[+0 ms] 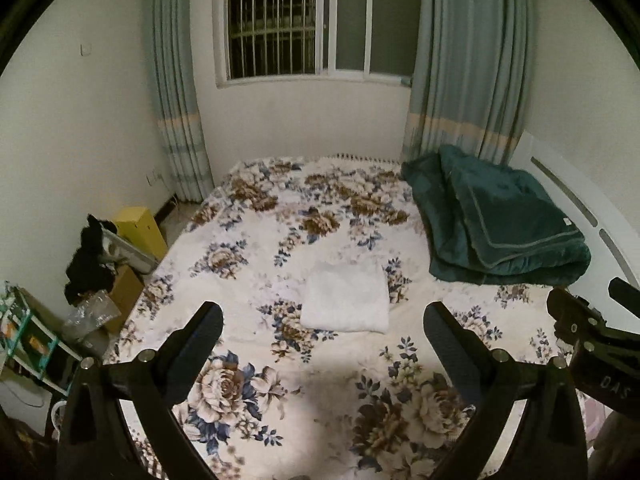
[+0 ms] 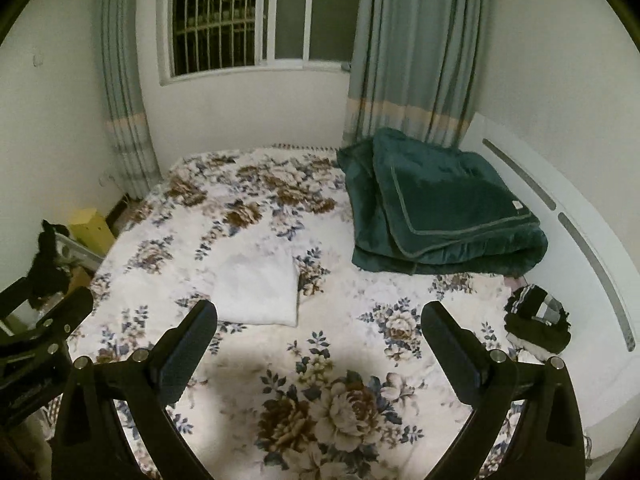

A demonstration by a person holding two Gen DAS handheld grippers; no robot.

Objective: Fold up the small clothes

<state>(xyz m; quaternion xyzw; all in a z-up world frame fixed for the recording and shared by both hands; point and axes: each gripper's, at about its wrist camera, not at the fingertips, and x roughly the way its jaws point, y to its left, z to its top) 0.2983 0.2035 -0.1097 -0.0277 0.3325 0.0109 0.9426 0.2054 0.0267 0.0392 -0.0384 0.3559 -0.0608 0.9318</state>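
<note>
A white garment [image 1: 347, 301] lies folded into a flat rectangle in the middle of the floral bed [image 1: 280, 360]; it also shows in the right wrist view [image 2: 258, 290]. My left gripper [image 1: 323, 320] is open and empty, held above the bed just short of the garment. My right gripper [image 2: 319, 320] is open and empty, above the bed to the right of the garment. The right gripper's body shows at the right edge of the left wrist view [image 1: 592, 340]. A small pile of dark clothes [image 2: 536, 320] lies at the bed's right edge.
A folded dark green blanket [image 2: 440, 204] lies at the bed's far right, against the white headboard [image 2: 580, 240]. Left of the bed stand a yellow box [image 1: 140, 228], cardboard boxes, black clothing [image 1: 90, 260] and a shelf [image 1: 24, 332]. Curtains and a barred window are behind.
</note>
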